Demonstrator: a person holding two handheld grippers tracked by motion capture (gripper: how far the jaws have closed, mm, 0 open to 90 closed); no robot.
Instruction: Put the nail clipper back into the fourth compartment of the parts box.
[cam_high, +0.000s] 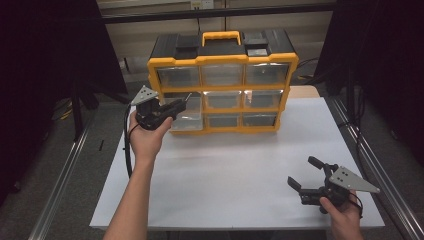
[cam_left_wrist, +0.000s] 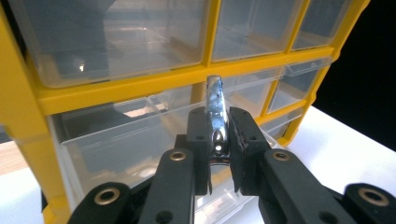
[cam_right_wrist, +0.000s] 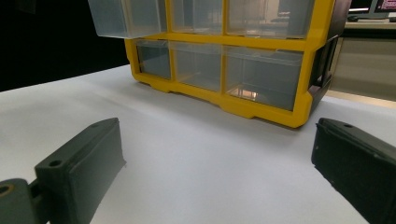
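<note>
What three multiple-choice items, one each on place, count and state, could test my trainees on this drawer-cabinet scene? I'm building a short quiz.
1. Where is the pulled-out drawer of the cabinet?
A. top right
B. middle row, left
C. bottom middle

2. How many drawer columns does the cabinet have?
A. two
B. three
C. five

3. What is the left gripper doing?
A. clamping a shiny metal piece
B. open and empty
C. gripping the yellow handle

Answers: 1 B, that drawer juts out beside the left gripper; 2 B, three columns show in the high view; 3 A, the jaws pinch the metal, while the right gripper is open.
</note>
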